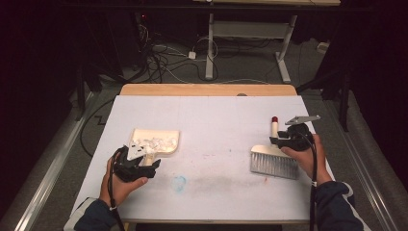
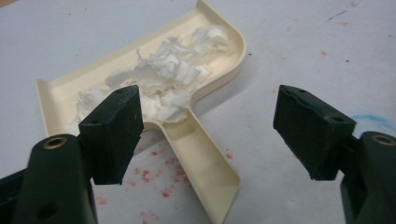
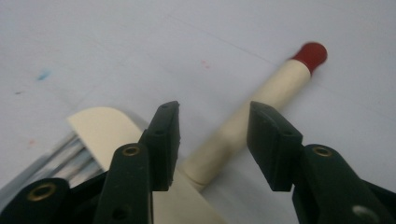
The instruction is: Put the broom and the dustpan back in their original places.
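left claw (image 2: 205, 135) spread wide over the dustpan (image 2: 154, 93) handle, not gripping, pan flat on the surface (image 1: 216, 120) so the paper scraps (image 2: 163, 79) stay in; right claw (image 3: 212, 140) open astride the brush (image 3: 261, 107) handle, no pad contact, brush lying flat.

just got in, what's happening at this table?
A person is doing a sweep-up with a gripper in each hand. The dustpan lies on the white table with scraps of paper in it; the left gripper is open around its handle, not gripping. The right gripper straddles the brush handle, jaws apart, brush lying flat.
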`<state>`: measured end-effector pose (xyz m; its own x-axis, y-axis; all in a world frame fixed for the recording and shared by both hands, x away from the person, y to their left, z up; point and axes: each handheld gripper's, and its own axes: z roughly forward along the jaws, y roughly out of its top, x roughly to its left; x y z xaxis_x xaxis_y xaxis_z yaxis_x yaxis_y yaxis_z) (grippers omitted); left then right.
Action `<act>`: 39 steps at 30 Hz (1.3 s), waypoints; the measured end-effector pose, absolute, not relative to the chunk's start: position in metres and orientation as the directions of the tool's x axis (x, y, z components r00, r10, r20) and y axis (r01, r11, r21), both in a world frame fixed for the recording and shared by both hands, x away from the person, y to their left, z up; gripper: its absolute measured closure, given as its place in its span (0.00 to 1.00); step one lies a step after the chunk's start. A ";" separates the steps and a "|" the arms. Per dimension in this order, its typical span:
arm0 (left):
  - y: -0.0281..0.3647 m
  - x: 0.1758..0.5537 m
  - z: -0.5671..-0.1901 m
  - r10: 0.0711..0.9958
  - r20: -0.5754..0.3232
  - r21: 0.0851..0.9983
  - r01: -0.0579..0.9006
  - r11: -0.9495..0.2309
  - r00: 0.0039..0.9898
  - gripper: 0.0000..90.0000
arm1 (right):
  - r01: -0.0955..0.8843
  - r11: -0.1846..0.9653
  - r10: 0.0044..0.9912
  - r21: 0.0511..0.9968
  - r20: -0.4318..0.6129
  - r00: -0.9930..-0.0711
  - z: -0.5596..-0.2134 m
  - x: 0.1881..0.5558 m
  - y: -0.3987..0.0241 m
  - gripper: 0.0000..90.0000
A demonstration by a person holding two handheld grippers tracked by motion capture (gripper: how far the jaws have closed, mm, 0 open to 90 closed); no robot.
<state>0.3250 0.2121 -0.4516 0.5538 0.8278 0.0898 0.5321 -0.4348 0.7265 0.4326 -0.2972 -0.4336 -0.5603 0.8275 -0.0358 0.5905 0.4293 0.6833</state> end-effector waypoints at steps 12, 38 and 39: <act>0.207 0.305 -0.460 0.791 0.119 0.689 0.524 -0.501 0.600 0.27 | 0.662 0.383 0.859 0.644 0.014 -0.512 -0.455 0.450 -0.298 0.62; 0.209 0.290 -0.455 0.752 0.164 0.724 0.440 -0.531 0.638 0.24 | 0.406 0.343 0.824 0.847 -0.064 -0.564 -0.411 0.411 -0.282 0.41; 0.208 0.289 -0.455 0.750 0.166 0.726 0.435 -0.533 0.641 0.24 | 0.389 0.345 0.823 0.854 -0.077 -0.562 -0.408 0.408 -0.281 0.40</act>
<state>0.2893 0.2085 -0.4554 0.6408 0.7496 0.1658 0.4353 -0.5327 0.7258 0.4079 -0.2814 -0.4083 -0.5621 0.8235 -0.0772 0.3889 0.3455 0.8541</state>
